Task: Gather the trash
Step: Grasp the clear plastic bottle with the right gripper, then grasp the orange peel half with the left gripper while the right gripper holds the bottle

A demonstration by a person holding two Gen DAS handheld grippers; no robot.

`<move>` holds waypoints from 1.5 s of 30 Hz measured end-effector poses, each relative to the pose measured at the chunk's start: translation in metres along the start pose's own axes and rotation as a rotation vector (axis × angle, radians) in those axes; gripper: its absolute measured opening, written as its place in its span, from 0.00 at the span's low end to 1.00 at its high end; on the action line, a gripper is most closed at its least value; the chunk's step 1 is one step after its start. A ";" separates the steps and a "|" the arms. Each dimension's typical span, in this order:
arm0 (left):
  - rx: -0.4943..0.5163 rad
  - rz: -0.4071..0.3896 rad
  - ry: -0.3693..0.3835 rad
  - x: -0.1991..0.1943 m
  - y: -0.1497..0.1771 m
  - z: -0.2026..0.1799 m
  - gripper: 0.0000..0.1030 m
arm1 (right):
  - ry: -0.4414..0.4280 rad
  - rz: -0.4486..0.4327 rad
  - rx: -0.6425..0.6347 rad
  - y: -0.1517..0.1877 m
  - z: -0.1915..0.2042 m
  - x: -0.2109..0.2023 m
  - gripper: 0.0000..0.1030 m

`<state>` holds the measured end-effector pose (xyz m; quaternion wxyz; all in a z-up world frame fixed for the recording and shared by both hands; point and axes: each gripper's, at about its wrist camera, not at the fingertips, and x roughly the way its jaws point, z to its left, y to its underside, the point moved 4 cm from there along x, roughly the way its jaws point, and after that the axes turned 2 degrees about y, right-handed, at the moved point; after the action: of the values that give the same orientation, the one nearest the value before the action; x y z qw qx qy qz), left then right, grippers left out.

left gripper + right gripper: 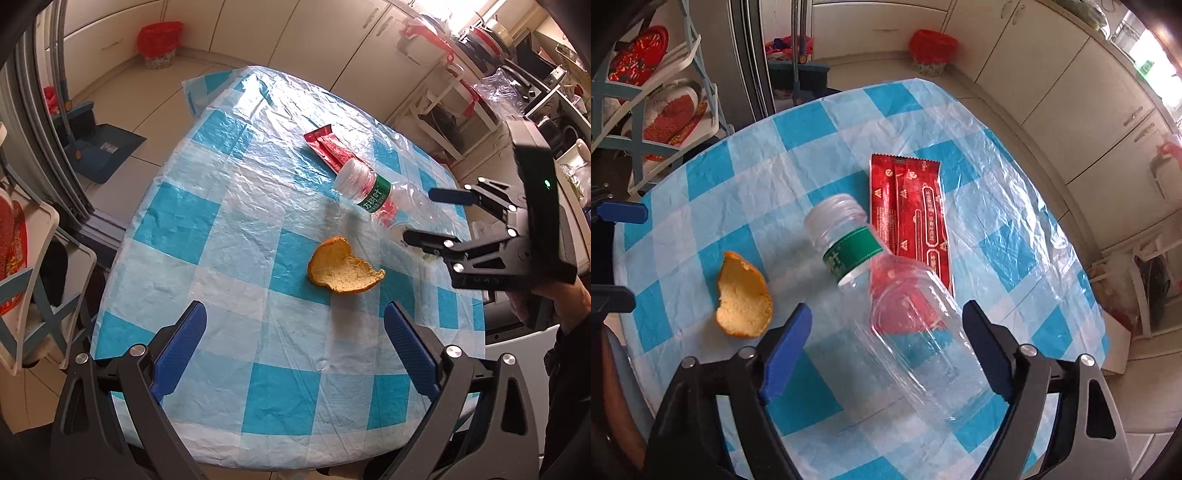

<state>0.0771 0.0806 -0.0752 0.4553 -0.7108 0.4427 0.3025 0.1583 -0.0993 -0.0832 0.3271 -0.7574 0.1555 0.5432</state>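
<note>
The clear plastic bottle [886,295] lies on its side on the checked tablecloth [798,125], cap end away from the right gripper [886,347]. The right gripper's jaws straddle the bottle's lower body; the pads stand off both walls with a gap visible, so no grip is made — the jaws are apart and not pressing.

Relative to the bottle: the red wrapper [908,210] lies flat just behind it, partly under the bottle's shoulder as seen through the plastic. The orange peel [744,299] sits near the bottle on its label side, apart from it. The left gripper [295,350] hovers further out beyond the peel, jaws wide and empty.

A bin with a red liner [159,43] stands on the floor, well away from the bottle.

Progress, as judged: three pieces of trash lie on the cloth, none lifted — collection appears barely begun, the bottle being first in hand.
</note>
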 end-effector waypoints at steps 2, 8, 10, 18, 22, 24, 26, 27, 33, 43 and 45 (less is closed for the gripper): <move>-0.003 0.000 -0.002 0.000 0.000 0.001 0.90 | -0.014 0.007 0.017 0.016 0.006 -0.010 0.64; 0.004 0.001 -0.025 0.002 0.002 0.002 0.90 | -0.048 0.056 0.122 0.069 0.016 -0.030 0.58; 0.009 -0.005 -0.040 0.003 0.001 0.002 0.90 | -0.040 0.049 0.164 0.083 0.019 -0.037 0.58; 0.082 -0.087 -0.165 0.014 -0.025 -0.004 0.90 | 0.086 -0.129 0.426 0.105 0.018 -0.035 0.66; 0.168 -0.068 -0.182 0.034 -0.038 -0.016 0.90 | 0.063 -0.186 0.537 0.118 0.017 -0.027 0.53; 0.232 -0.058 -0.192 0.045 -0.040 -0.025 0.90 | 0.099 -0.188 0.533 0.120 0.017 -0.030 0.53; 0.277 -0.052 -0.200 0.053 -0.038 -0.034 0.90 | 0.121 -0.192 0.516 0.123 0.015 -0.035 0.53; 0.295 -0.050 -0.203 0.056 -0.036 -0.039 0.90 | 0.129 -0.193 0.519 0.126 0.014 -0.037 0.53; 0.364 -0.044 -0.190 0.065 -0.025 -0.058 0.64 | 0.169 -0.168 0.559 0.139 0.002 -0.028 0.54; 0.344 -0.075 -0.078 0.046 -0.003 -0.081 0.04 | 0.267 -0.202 0.544 0.142 0.021 -0.023 0.60; 0.332 -0.086 -0.055 0.040 0.000 -0.086 0.04 | 0.276 -0.213 0.564 0.143 0.027 -0.023 0.64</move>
<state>0.0965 -0.0124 -0.0732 0.5909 -0.6356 0.4430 0.2249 0.0461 -0.1902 -0.1140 0.5549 -0.7153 0.2628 0.3338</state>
